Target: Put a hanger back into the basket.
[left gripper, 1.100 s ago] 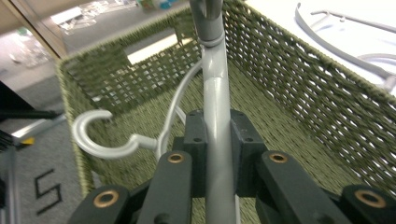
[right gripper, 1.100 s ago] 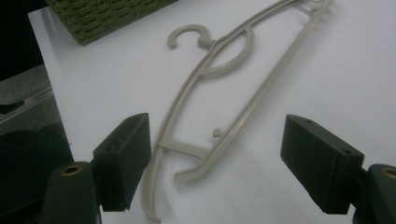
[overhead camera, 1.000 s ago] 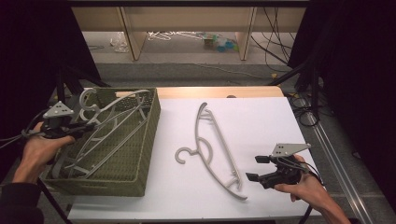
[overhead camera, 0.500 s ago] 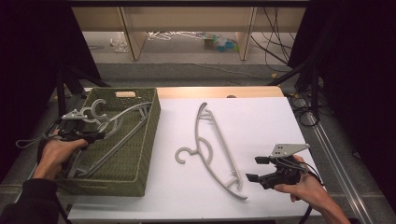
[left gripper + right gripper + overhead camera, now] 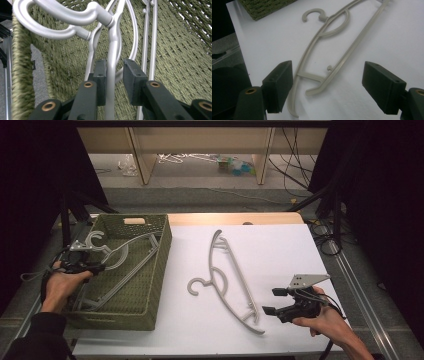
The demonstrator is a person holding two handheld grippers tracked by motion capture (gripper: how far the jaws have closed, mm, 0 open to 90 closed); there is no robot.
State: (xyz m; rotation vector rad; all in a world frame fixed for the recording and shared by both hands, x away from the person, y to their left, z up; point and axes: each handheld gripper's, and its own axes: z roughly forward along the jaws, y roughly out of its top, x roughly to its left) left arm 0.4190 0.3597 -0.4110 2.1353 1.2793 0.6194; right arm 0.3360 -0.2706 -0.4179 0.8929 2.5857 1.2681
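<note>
Over the green basket (image 5: 150, 285) at table left, our left gripper (image 5: 113, 75) has just been opening, its jaws now loose around a grey hanger (image 5: 112, 50) dropped inside. We judge this the release step; next, lift clear. Our right gripper (image 5: 327, 87) sits spread wide at the second hanger (image 5: 230, 280) on the white table (image 5: 300, 250), long axis diagonal, hook toward the basket.

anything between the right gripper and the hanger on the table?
No. In the right gripper view, only bare white table separates the open right gripper from the hanger.
</note>
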